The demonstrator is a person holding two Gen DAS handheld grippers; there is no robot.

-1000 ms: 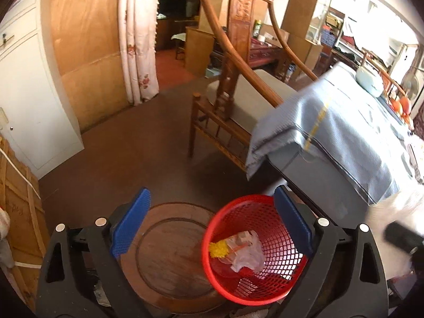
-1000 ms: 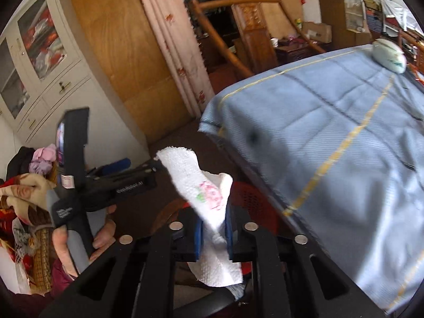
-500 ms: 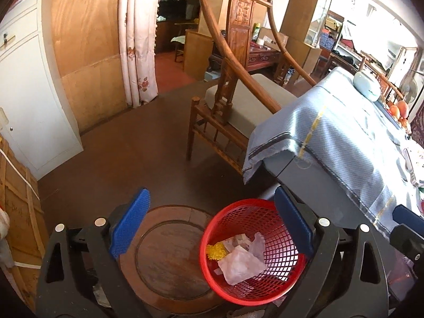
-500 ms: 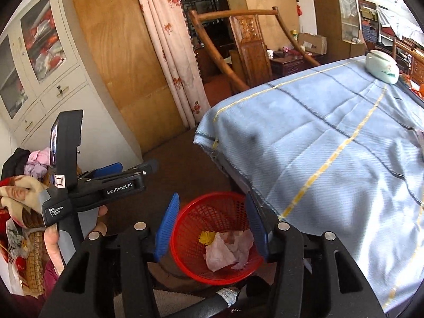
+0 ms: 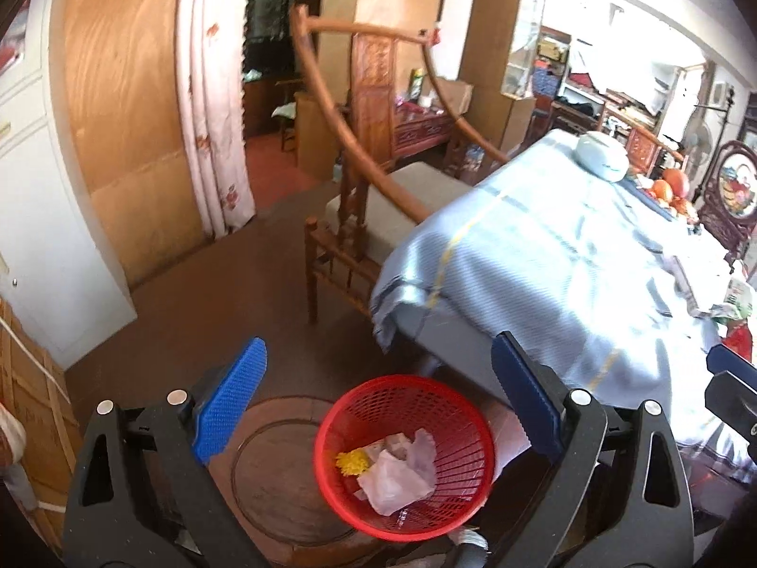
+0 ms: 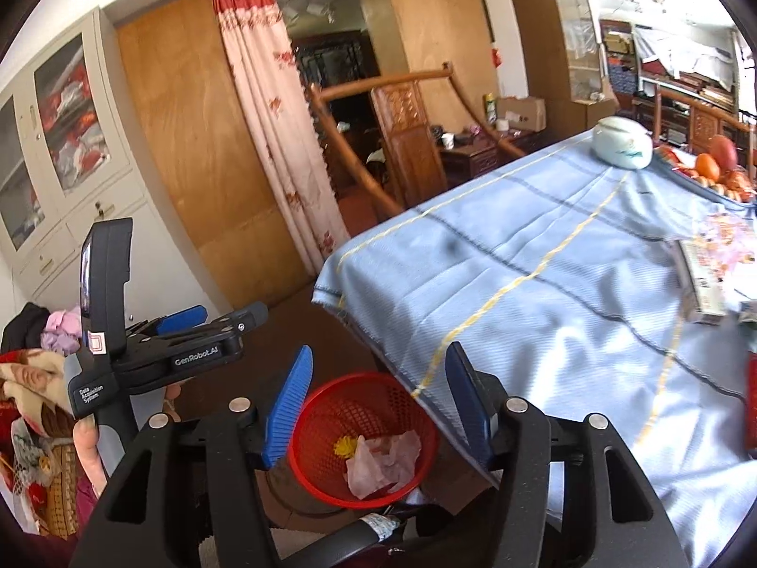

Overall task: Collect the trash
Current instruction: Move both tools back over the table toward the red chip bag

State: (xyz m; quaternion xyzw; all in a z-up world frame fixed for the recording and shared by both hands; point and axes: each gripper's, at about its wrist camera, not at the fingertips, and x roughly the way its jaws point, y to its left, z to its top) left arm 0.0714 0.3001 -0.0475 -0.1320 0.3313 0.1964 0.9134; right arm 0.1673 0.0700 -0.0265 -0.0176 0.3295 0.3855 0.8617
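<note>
the long table (image 6: 544,284) under its blue checked cloth fills the right of the room, with a pale lidded dish (image 6: 622,144) and fruit at the far end and what looks like paper litter (image 6: 724,255) along its right edge. beside it stands a curved-arm wooden chair (image 5: 374,199), then brown floor, a flowered curtain and a white cabinet. down at the table's near corner sits the red basket (image 5: 482,430) beside a round wooden stool top (image 5: 279,464), holding a crumpled tissue (image 6: 383,461) and a yellow scrap. the right gripper (image 6: 376,400) has just been opening and stands spread with nothing between its pads; the left gripper (image 5: 378,397) is spread wide and empty too. i'd say the drop is done, so swing up over the cloth to the far litter, jaws kept wide, and pinch the paper low without snagging the cloth.
</note>
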